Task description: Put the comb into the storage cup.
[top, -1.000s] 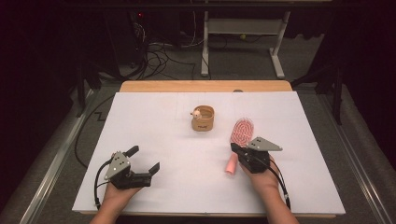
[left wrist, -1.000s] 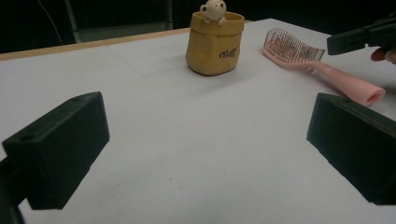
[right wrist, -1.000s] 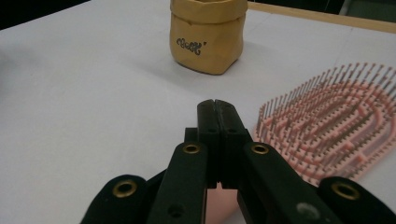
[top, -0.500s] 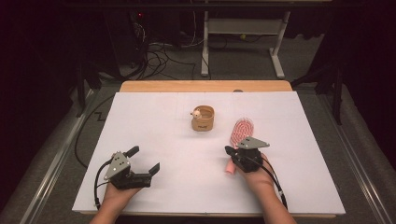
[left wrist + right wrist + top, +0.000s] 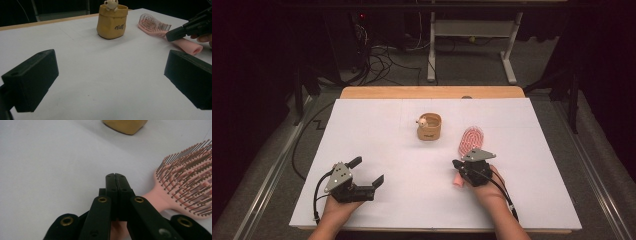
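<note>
A pink hairbrush lies bristles up on the white table, right of centre, with its handle toward the near side. My right gripper is shut with its jaws pressed together and nothing between them. It sits over the handle, and its tip points just left of it. The brush head spreads to the right of the jaws. A tan pot with a small figure on its rim stands at mid table. My left gripper rests open at the near left, its jaws wide apart.
The table's wooden far edge borders a dark floor with cables and a desk frame. In the left gripper view the pot, the brush and my right gripper lie ahead across bare white surface.
My right gripper has shifted slightly left and toward the near end of the brush handle. The left gripper has stayed still.
</note>
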`<state>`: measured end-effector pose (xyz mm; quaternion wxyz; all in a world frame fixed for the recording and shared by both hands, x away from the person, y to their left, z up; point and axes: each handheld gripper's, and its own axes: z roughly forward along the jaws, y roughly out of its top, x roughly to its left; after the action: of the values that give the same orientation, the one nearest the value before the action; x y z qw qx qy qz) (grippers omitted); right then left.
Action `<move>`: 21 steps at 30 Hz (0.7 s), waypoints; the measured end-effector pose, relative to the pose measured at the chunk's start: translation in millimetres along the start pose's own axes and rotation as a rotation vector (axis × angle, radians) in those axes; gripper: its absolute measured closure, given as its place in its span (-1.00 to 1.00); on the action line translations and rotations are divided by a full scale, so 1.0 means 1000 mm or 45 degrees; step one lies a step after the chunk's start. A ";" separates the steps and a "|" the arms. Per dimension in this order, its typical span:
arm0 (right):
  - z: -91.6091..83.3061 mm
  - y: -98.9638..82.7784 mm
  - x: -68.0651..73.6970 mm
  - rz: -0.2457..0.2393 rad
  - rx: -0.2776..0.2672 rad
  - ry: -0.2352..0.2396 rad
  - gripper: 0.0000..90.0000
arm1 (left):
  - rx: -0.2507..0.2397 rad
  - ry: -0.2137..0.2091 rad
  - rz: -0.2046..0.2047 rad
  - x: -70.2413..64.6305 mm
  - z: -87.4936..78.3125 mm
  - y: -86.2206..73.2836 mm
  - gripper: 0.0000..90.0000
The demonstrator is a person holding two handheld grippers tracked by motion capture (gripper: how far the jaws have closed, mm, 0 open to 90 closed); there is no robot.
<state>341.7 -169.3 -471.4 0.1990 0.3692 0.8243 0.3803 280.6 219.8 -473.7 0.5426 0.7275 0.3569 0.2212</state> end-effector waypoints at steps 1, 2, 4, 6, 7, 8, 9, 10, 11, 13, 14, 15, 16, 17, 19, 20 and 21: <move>0.000 0.000 0.001 -0.013 0.004 -0.004 1.00 | -0.001 -0.002 0.003 -0.001 0.000 0.000 -1.00; 0.000 0.000 0.002 -0.019 0.009 -0.004 1.00 | -0.001 -0.003 0.006 -0.001 0.000 0.000 -1.00; 0.001 0.001 0.004 -0.032 0.018 -0.011 1.00 | 0.000 -0.007 0.006 -0.001 0.001 0.000 -1.00; 0.001 0.001 0.004 -0.052 0.025 -0.018 1.00 | 0.006 -0.008 0.002 -0.001 0.001 0.000 -1.00; 0.001 0.001 0.005 -0.062 0.028 -0.019 1.00 | 0.006 -0.007 0.002 -0.001 0.001 0.000 -1.00; 0.001 0.001 0.005 -0.068 0.028 -0.020 1.00 | 0.005 -0.006 0.002 -0.001 0.000 0.000 -1.00; 0.000 0.001 0.005 -0.071 0.034 -0.025 1.00 | 0.003 -0.007 0.000 -0.001 0.000 0.000 -1.00; 0.000 0.002 0.006 -0.076 0.037 -0.027 1.00 | 0.002 -0.006 -0.002 -0.001 0.000 0.000 -1.00; -0.001 0.002 0.006 -0.082 0.040 -0.028 1.00 | 0.000 -0.006 -0.003 0.000 0.000 0.000 -1.00; -0.003 0.002 0.005 -0.091 0.042 -0.027 1.00 | -0.002 -0.007 -0.005 0.000 -0.001 0.000 -1.00; -0.003 0.002 0.005 -0.099 0.041 -0.025 1.00 | -0.003 -0.007 -0.007 0.000 -0.001 0.000 -1.00; -0.005 0.002 0.006 -0.094 0.045 -0.025 1.00 | -0.003 -0.007 -0.007 0.000 -0.001 0.000 -1.00; -0.006 0.002 0.006 -0.098 0.046 -0.024 1.00 | -0.003 -0.006 -0.008 0.000 -0.001 0.000 -1.00; -0.007 0.002 0.005 -0.103 0.048 -0.025 1.00 | -0.003 -0.006 -0.009 0.000 -0.001 0.000 -1.00; -0.007 0.002 0.005 -0.107 0.047 -0.023 1.00 | -0.004 -0.007 -0.011 0.000 -0.001 0.000 -1.00; -0.007 0.002 0.006 -0.106 0.049 -0.023 1.00 | -0.004 -0.007 -0.012 0.000 -0.001 0.000 -1.00; -0.007 0.002 0.006 -0.104 0.052 -0.023 1.00 | -0.005 -0.008 -0.012 0.000 -0.001 0.000 -1.00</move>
<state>335.1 -167.4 -465.8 0.2143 0.3426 0.8444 0.3517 280.1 220.6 -473.1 0.5461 0.7255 0.3582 0.2171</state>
